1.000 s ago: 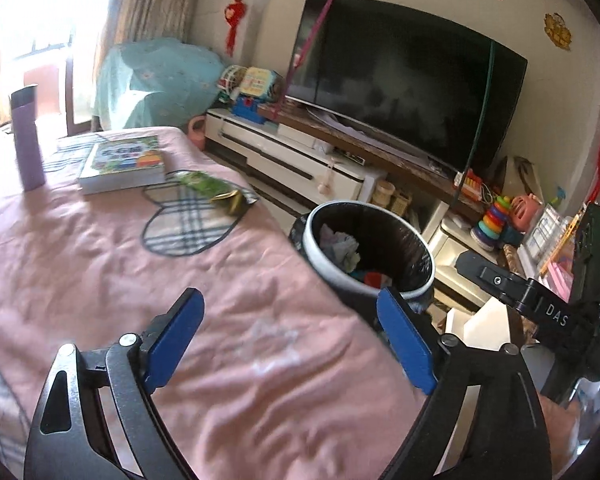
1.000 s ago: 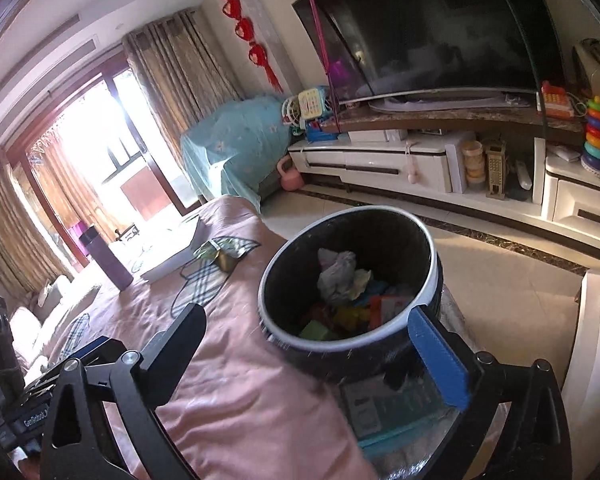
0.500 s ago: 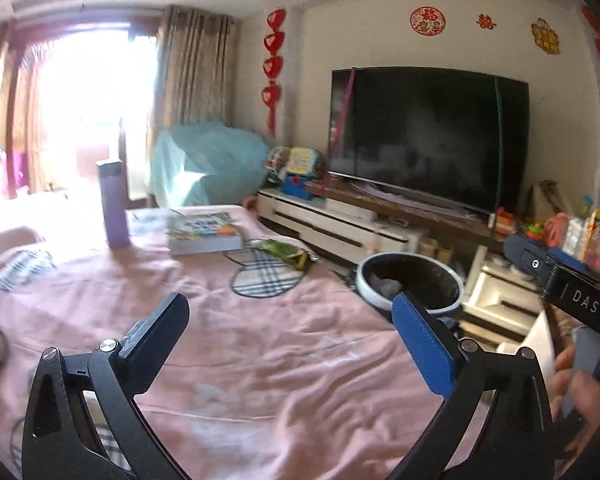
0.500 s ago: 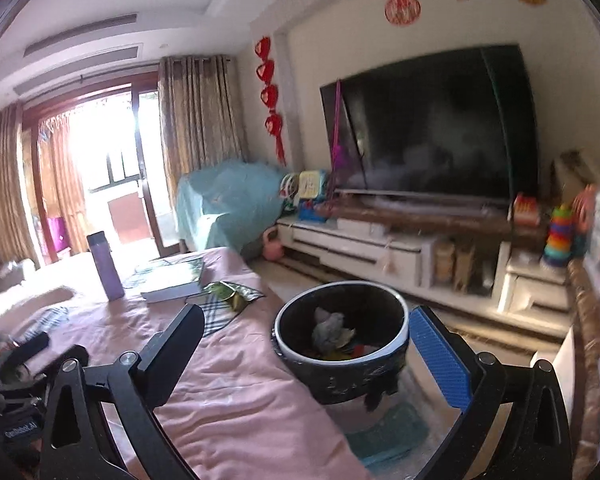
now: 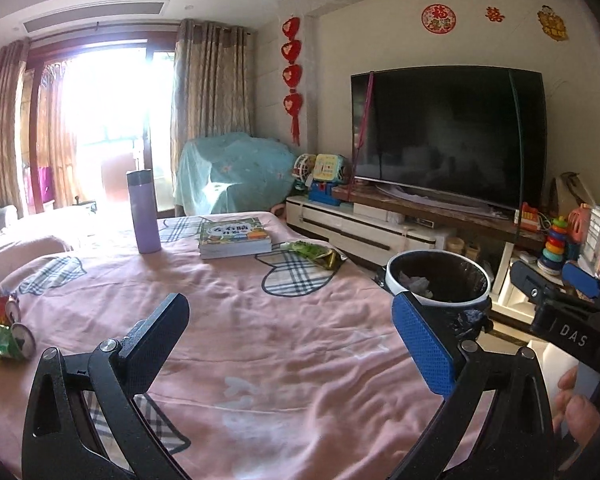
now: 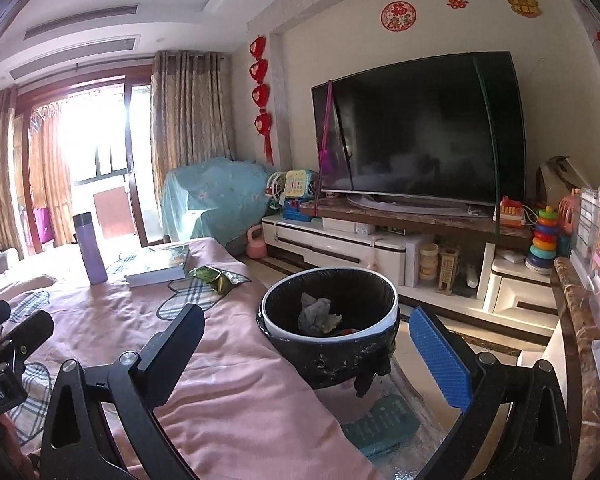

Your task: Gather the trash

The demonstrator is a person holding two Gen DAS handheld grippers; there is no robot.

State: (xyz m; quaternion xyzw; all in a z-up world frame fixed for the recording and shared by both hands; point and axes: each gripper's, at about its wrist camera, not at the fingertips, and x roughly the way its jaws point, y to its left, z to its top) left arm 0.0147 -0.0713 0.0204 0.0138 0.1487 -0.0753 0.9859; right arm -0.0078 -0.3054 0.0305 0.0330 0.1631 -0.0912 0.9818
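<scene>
A black-lined trash bin with a white rim (image 6: 330, 322) stands beside the pink-covered table (image 5: 260, 340), with crumpled paper inside; it also shows in the left wrist view (image 5: 438, 280). A green snack wrapper (image 5: 318, 254) lies on the cloth near the table's far right edge, also in the right wrist view (image 6: 216, 278). Crushed cans (image 5: 8, 328) lie at the table's left edge. My left gripper (image 5: 290, 346) is open and empty above the cloth. My right gripper (image 6: 306, 358) is open and empty, just short of the bin.
A purple bottle (image 5: 143, 212) and a stack of books (image 5: 234, 238) stand at the far side of the table. A TV (image 6: 420, 132) on a low cabinet, toys and a stacking ring toy (image 6: 542, 238) fill the right side. A green mat (image 6: 380, 424) lies on the floor under the bin.
Both grippers have pulled back and tilted up from the bin. The bin now looks smaller and farther, and more of the table and room shows. Both stay open and empty.
</scene>
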